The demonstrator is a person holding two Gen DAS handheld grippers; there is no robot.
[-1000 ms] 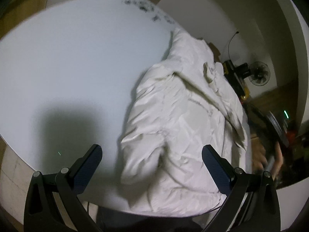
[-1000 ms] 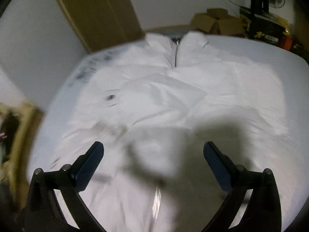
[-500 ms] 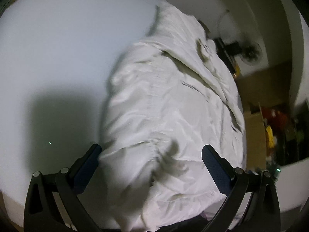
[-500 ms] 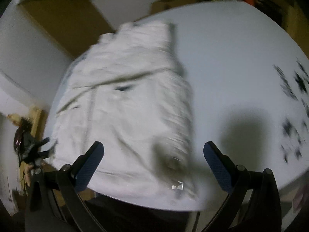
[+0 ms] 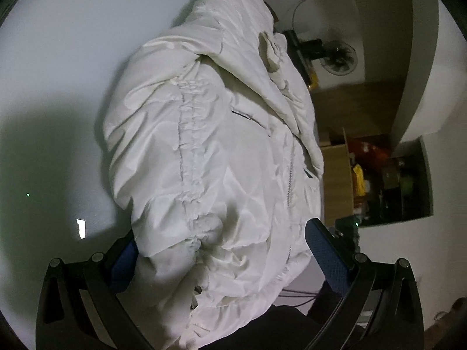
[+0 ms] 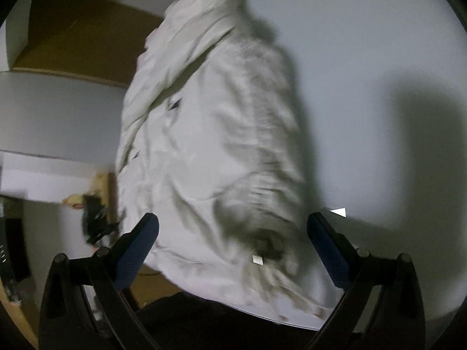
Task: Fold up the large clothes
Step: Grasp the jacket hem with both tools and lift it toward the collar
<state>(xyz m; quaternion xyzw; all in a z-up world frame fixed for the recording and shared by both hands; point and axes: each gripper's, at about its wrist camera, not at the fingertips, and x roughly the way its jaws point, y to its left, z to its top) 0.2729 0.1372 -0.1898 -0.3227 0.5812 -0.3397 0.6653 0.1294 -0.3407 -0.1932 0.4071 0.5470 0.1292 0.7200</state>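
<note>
Since a second ago both tools have closed in on the near hem of the white jacket (image 5: 216, 151); it fills much more of each view now. Left tool (image 5: 221, 250): jaws spread wide, the bunched lower hem and ribbed side seam sit between the fingers, and fabric covers part of the left finger pad (image 5: 125, 258). No grip visible, nothing pinched. Right tool (image 6: 233, 242): also spread wide, holding nothing; the jacket's near edge lies between and just beyond its fingers, motion-blurred. The jacket lies lengthwise on the white counter (image 5: 58, 58), collar end far, hem overhanging the near counter edge. In the left view it occupies the centre and right of the counter, bare counter to its left. In the right view it lies centre-left, bare counter to its right. A fan (image 5: 338, 58) stands beyond the counter, far right in the left view.
</note>
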